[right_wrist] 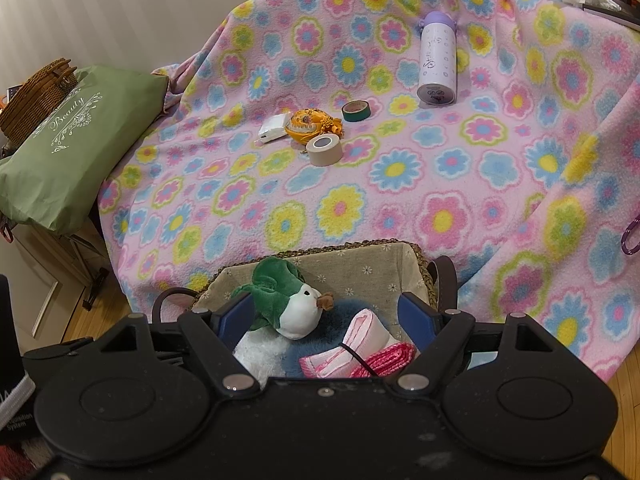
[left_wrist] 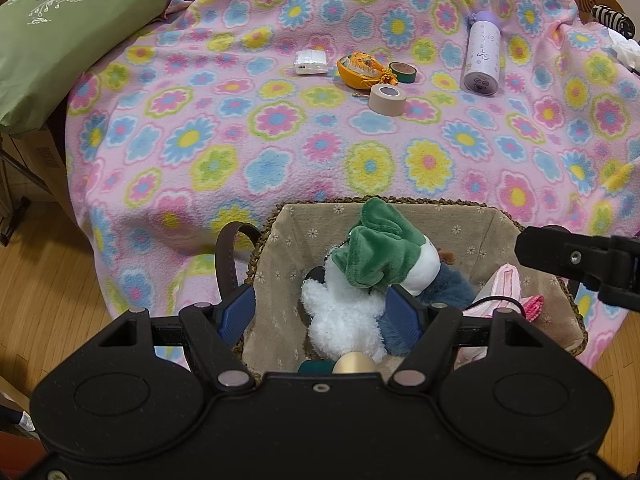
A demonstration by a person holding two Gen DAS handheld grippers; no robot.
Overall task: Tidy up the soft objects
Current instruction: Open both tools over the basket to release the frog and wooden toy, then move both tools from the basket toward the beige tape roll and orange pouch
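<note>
A woven basket point(left_wrist: 492, 216) point(right_wrist: 360, 268) with a floral cloth lining sits at the near edge of the flowered blanket. In it lie a green-and-white plush point(left_wrist: 380, 252) point(right_wrist: 296, 304), a fluffy white plush point(left_wrist: 340, 320) point(right_wrist: 260, 352), a blue furry toy point(left_wrist: 444, 292) and pink folded cloths point(left_wrist: 504, 284) point(right_wrist: 360, 352). My left gripper point(left_wrist: 326, 316) hovers open over the basket, its fingers astride the plush toys. My right gripper point(right_wrist: 330, 316) is open above the basket too, and it shows at the right edge of the left wrist view point(left_wrist: 580, 260).
Farther back on the blanket point(left_wrist: 280, 140) lie a white case point(left_wrist: 311, 62), an orange pouch point(left_wrist: 360, 69), a green tape roll point(left_wrist: 403, 72), a beige tape roll point(left_wrist: 387, 99) and a lilac bottle point(left_wrist: 482, 54). A green cushion point(left_wrist: 60, 36) lies at the left. Wood floor lies below.
</note>
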